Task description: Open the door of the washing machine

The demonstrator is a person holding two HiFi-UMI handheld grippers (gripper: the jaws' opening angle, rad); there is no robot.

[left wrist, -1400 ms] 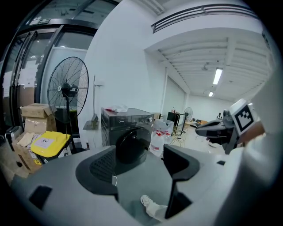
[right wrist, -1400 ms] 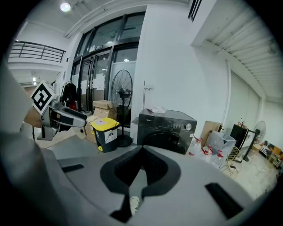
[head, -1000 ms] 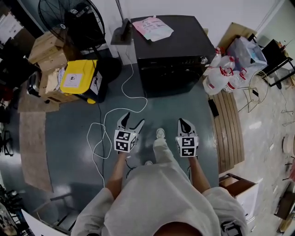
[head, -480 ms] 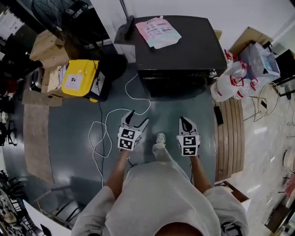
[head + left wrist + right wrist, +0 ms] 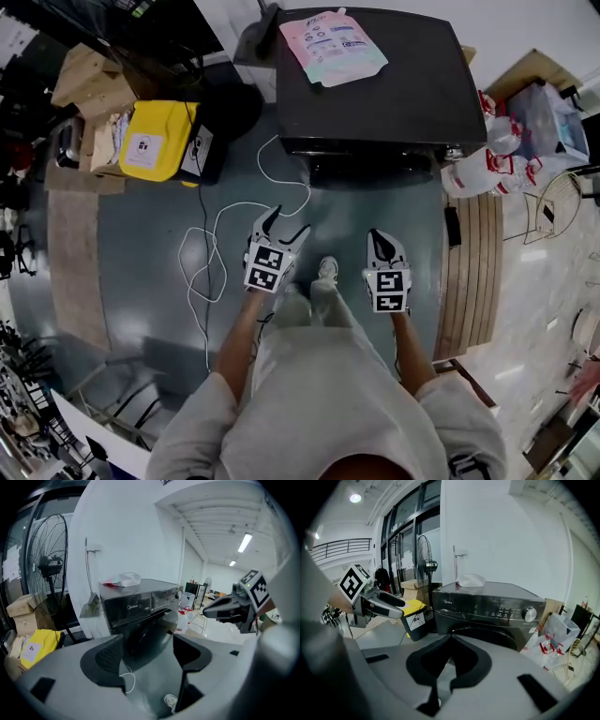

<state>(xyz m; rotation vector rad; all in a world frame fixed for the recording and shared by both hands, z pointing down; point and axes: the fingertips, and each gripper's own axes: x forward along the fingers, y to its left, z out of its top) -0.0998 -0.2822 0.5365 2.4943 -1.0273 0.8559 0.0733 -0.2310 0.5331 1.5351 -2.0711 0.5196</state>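
Note:
The black front-loading washing machine (image 5: 375, 84) stands against the wall with a pink pouch (image 5: 333, 47) on its top. Its round dark door (image 5: 487, 637) looks closed against the front, below the control panel and knob (image 5: 529, 614). My left gripper (image 5: 284, 225) is held open over the floor, a short way in front of the machine's left corner; the door (image 5: 150, 639) shows through the gap between its fingers. My right gripper (image 5: 382, 239) is shut on nothing, level with the left one and facing the machine's front. Neither gripper touches the machine.
A white cable (image 5: 211, 253) loops over the grey floor left of my left gripper. A yellow bin (image 5: 159, 141) and cardboard boxes (image 5: 80, 80) stand at the left. White bottles (image 5: 483, 164) and a wooden board (image 5: 469, 272) lie to the right of the machine.
The person has stepped toward the washing machine, so it sits nearer in the head view. Both grippers came forward with the body; the left stays open, the right shut.

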